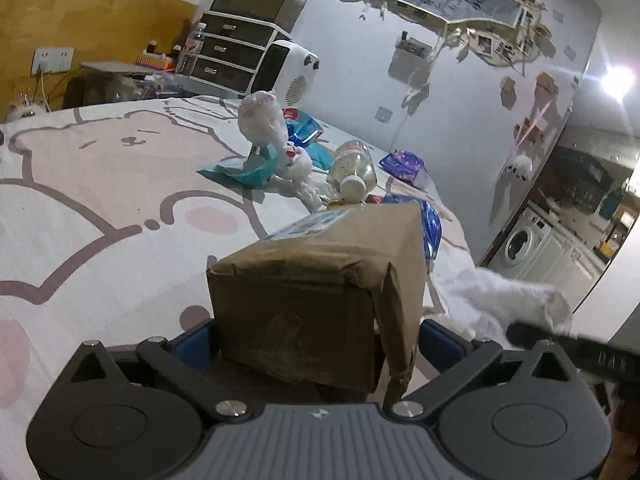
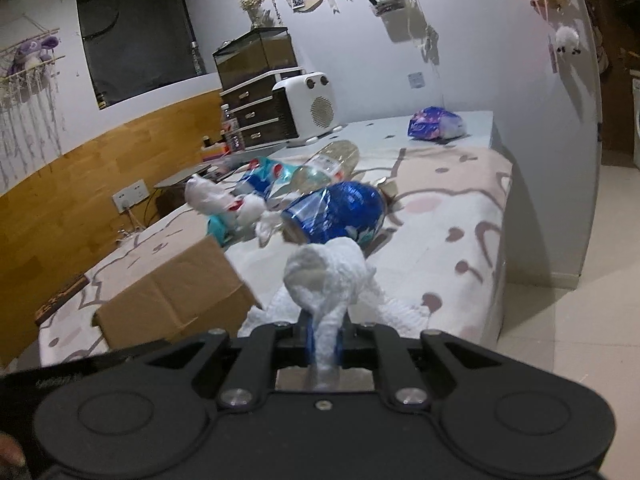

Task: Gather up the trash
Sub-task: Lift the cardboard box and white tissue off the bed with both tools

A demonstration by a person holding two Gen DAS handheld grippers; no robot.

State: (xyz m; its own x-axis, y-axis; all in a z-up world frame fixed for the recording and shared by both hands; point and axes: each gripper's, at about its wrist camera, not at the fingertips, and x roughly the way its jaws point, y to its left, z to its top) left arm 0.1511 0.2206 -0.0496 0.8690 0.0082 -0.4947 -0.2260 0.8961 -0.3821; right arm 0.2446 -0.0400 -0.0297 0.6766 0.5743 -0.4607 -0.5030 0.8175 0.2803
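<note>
A: Between the left claw's [image 1: 318,344] spread blue pads [image 1: 192,346]: one cardboard box [image 1: 320,292], brown and creased. Jaws stood at their widest around it. Whether the pads pressed its sides, I could not tell; the box seemed carried as the bin for the trash.

B: Entry for the right claw [image 2: 324,344]?

A: Closed tight on a crumpled white tissue [image 2: 326,276], the wad standing up beyond the fingertips, the box just to its left. Judged ready to drop in.

B: Items ahead of the claws, on the bear-print bed [image 1: 100,208]?

A: Beyond the tissue: one blue foil wrapper [image 2: 336,212]. Past the box: one clear plastic bottle [image 1: 354,170] lying on its side, one white plastic bag [image 1: 264,120], teal packaging [image 1: 248,172]. Farthest from the right claw: one purple packet [image 2: 434,122]. All uncollected.
</note>
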